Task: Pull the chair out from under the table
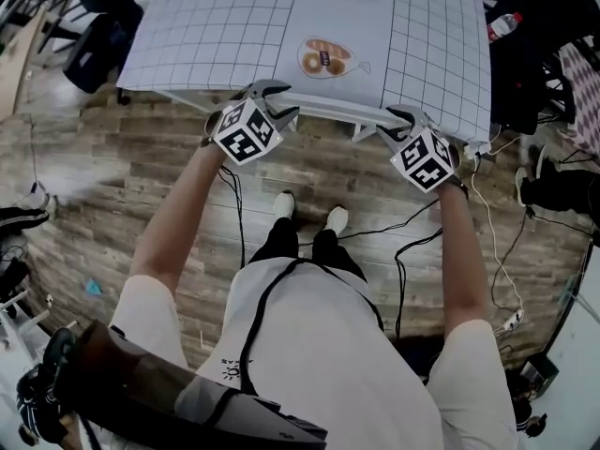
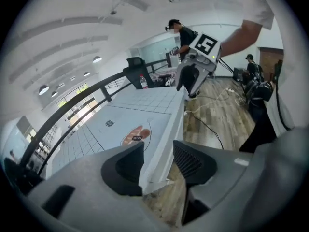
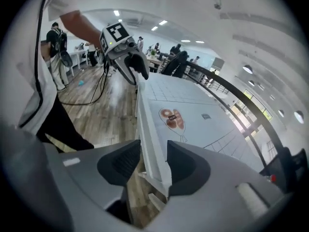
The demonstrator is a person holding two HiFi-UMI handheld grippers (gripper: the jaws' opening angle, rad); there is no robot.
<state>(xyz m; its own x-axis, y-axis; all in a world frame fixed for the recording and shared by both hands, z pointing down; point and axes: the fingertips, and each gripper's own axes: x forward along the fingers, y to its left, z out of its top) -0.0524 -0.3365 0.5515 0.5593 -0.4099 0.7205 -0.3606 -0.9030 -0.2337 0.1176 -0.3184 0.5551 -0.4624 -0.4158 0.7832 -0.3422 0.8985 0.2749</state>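
The left gripper (image 1: 279, 99) and right gripper (image 1: 394, 120) each straddled the table's (image 1: 234, 26) near edge, fingers apart. Pads apparently did not press it.

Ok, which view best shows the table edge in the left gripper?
Left gripper view: the table edge runs between the left gripper's open jaws, floor showing beside one. Head view shows it from above, partly behind the marker cube. Right gripper view shows it far off, small.
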